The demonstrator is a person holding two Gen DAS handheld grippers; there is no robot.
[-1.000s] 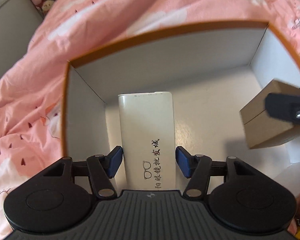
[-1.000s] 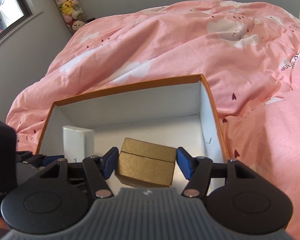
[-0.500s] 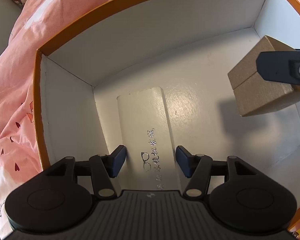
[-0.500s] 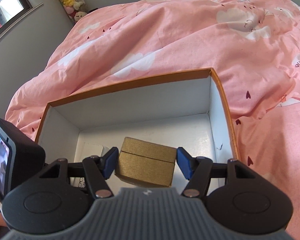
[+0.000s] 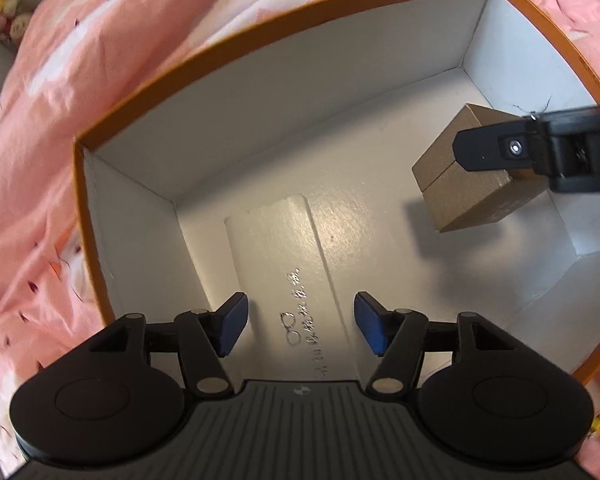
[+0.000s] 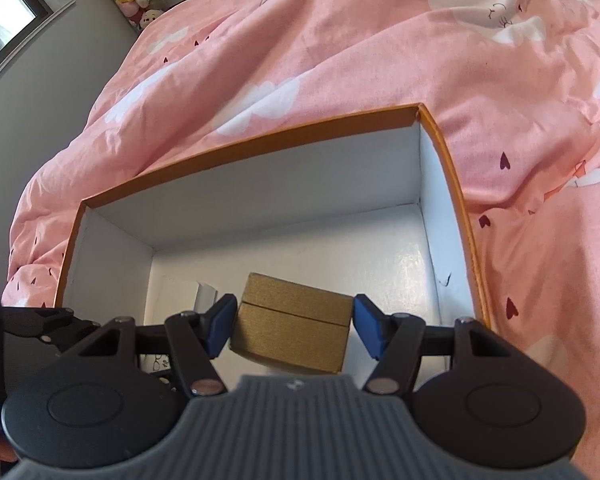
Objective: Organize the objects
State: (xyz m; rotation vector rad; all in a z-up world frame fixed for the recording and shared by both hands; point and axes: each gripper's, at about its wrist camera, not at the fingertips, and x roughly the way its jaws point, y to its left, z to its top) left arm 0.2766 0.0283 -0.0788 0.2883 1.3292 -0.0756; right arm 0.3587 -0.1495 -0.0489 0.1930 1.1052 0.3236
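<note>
Left wrist view: left gripper (image 5: 300,330) has backed up since 0.5 s ago; more of the orange-rimmed box (image 5: 260,36) rim shows. Jaws spread, pads clear of the white glasses case (image 5: 288,264), which lies flat on the box floor along its left wall. Gold box (image 5: 466,184) hangs near the right wall, clamped by the right gripper's finger (image 5: 496,152).

Right wrist view: little change, box a bit lower in frame. Right gripper (image 6: 294,326) clenched on the gold box, both blue pads touching its sides, above the floor. Pink duvet (image 6: 340,60) surrounds the orange-rimmed box.
</note>
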